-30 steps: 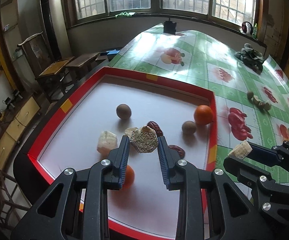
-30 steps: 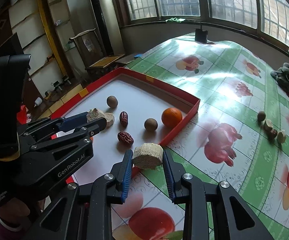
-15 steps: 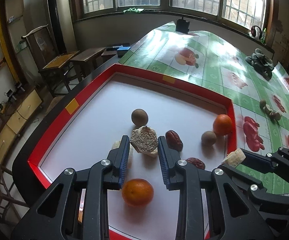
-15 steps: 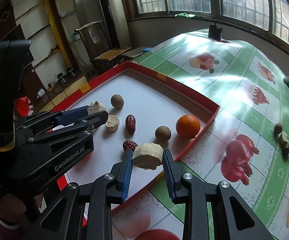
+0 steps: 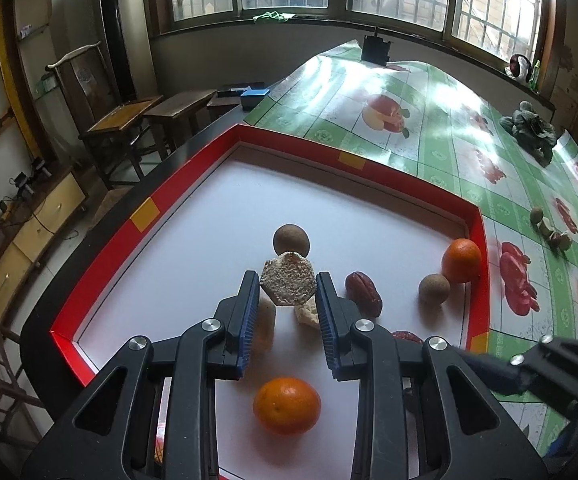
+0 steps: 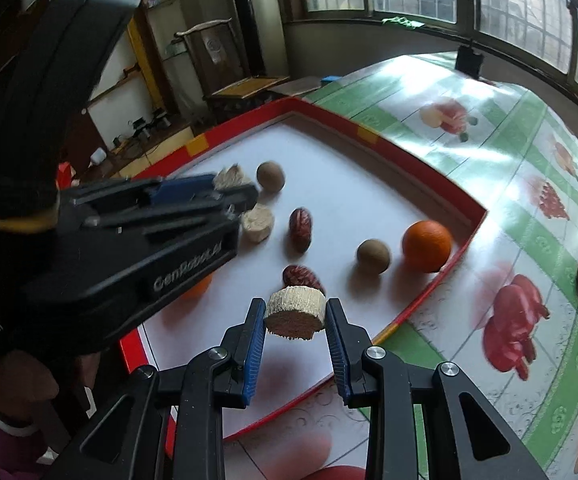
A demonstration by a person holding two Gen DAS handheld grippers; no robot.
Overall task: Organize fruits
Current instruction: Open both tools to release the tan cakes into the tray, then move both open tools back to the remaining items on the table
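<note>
I've got the table (image 5: 441, 128) under its green fruit-print cloth, and on it the red-rimmed tray (image 5: 101, 256) with its white floor, both my tools above it. My left gripper (image 5: 287, 292) has its jaws drawn narrow, clamped on a pale hexagonal chunk (image 5: 287, 285), held over the tray's middle just in front of a brown round fruit (image 5: 291, 241). My right gripper (image 6: 295, 318) is narrow too, pinching a flat cut slice (image 6: 295, 311) above the tray's near edge. On the tray floor: 1 orange (image 5: 287, 405) near the front edge, under my left tool, and another orange (image 6: 427, 245) against the right rim. A 2nd brown round fruit (image 6: 373, 255) sits just beside it. Then 2 red dates: one (image 6: 300, 228) mid-tray, one (image 6: 300, 276) right behind my slice. A pale chunk (image 6: 257, 223) lies beside the left tool's tip. Small bits (image 5: 551, 229) sit on the cloth near the table's right edge.
</note>
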